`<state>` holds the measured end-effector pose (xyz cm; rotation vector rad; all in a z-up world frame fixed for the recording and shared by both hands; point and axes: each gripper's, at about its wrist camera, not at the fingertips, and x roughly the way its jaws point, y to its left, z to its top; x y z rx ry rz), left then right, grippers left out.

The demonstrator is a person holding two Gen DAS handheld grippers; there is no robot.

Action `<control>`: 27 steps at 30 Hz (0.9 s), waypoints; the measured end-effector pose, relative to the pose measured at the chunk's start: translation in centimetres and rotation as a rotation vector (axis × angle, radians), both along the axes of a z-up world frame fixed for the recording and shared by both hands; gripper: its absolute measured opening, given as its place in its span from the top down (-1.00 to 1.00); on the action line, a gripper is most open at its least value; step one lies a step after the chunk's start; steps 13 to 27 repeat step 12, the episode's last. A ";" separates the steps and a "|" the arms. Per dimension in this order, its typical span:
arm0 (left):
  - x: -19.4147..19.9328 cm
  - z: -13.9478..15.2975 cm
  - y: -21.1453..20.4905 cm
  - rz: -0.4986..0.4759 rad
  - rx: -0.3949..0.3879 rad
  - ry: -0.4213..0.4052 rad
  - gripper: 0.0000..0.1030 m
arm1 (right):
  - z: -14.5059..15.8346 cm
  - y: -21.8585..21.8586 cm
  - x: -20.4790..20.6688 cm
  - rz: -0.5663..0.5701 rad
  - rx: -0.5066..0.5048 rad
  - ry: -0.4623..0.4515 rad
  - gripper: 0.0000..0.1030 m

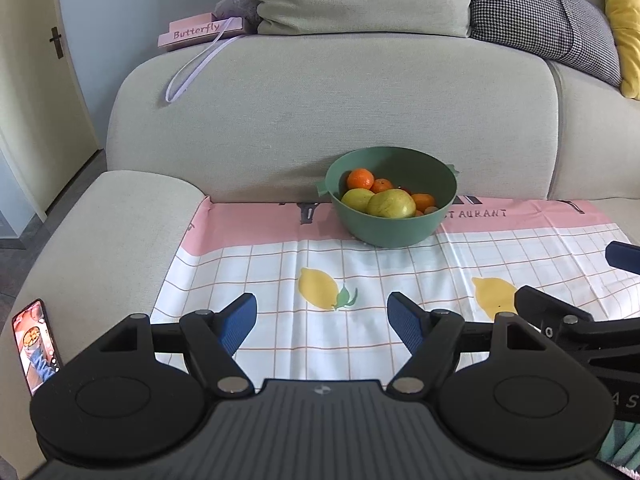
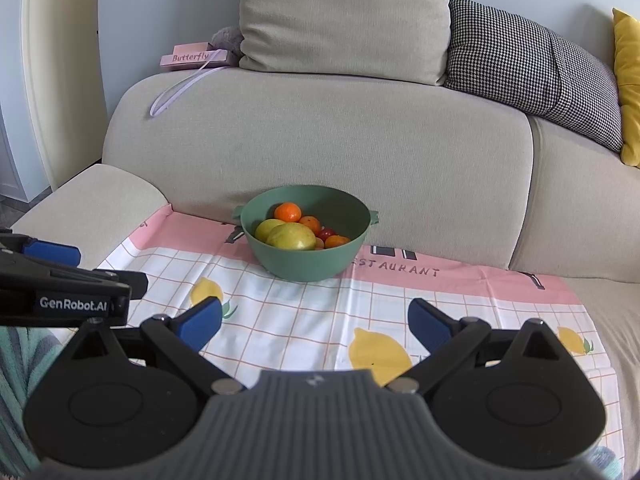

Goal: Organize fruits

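The fruits, tangerines and yellow-green pears, are piled in a green bowl that is set at the far edge of a lemon-print cloth on the sofa seat. The left gripper and the right gripper are held near the cloth's front edge, well apart from the bowl. Both are spread wide and nothing is gripped, probably so that either can be brought to a fruit.

1 bowl, 2 yellow-green fruits
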<state>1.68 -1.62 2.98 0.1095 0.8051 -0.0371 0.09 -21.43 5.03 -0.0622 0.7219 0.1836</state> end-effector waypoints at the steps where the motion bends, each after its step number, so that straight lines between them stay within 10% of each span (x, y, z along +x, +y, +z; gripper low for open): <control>1: 0.0 0.0 0.1 0.001 -0.004 0.002 -0.70 | 0.0 0.0 0.1 0.000 -0.001 0.001 -0.87; 27: -0.1 -0.3 0.2 0.011 0.008 -0.025 -0.72 | -0.7 0.2 0.3 0.005 -0.005 0.017 -0.87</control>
